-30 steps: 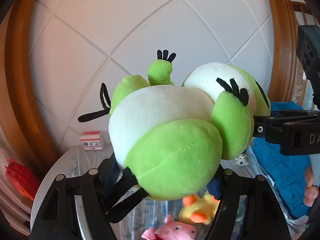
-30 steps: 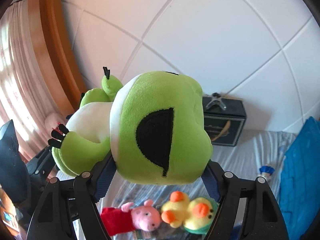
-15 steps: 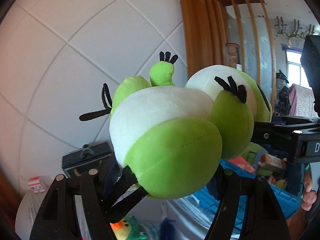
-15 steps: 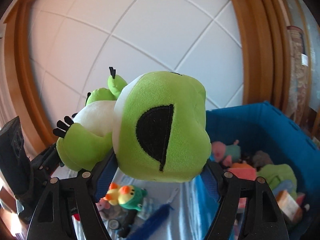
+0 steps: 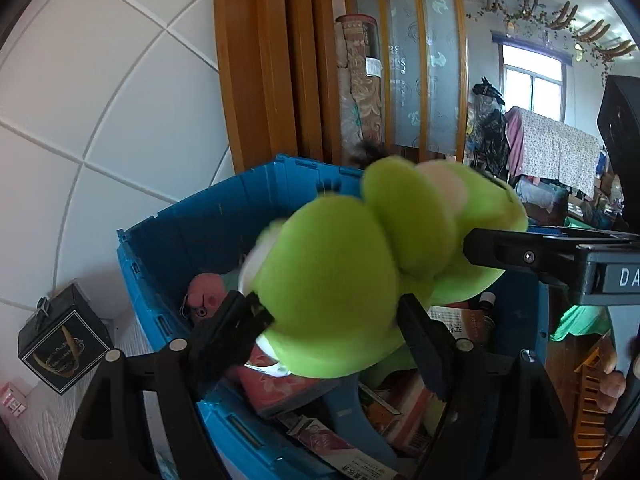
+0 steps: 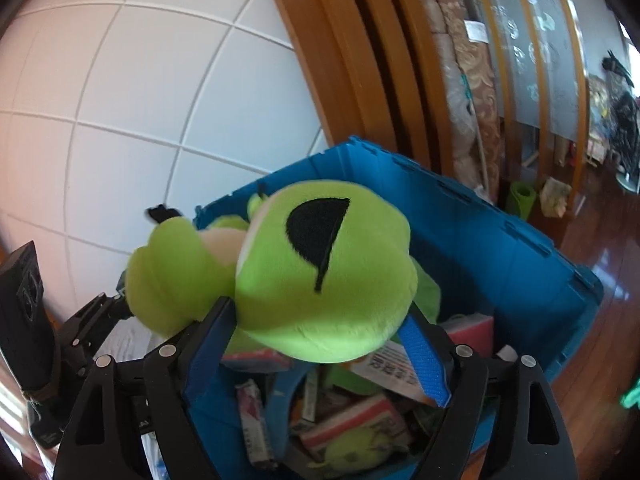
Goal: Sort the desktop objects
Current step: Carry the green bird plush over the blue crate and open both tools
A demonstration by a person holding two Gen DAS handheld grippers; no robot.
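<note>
Left wrist view: we hold frog [image 5: 340, 280] over bin [image 5: 192, 232], at 12 o'clock of left gripper [image 5: 324, 340]. Two grippers share bulky plush. Jaws of both just widened, frog still between. Right gripper [image 6: 320, 344] cradles head.

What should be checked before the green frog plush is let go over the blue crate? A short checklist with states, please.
1. Green frog plush above the blue crate: ok, the crate's opening lies beneath it in both wrist views.
2. Left gripper release: cannot tell; its jaws have just been opening, the plush's lower body sits between them, pad contact is blurred.
3. Right gripper release: cannot tell; its jaws have just been opening, the plush's head rests between them.
4. Room in the crate: ok, though boxes and a pink plush already lie inside.
5. Plush clear of the crate wall: ok.
6. Black box on the table out of the way: ok.
</note>
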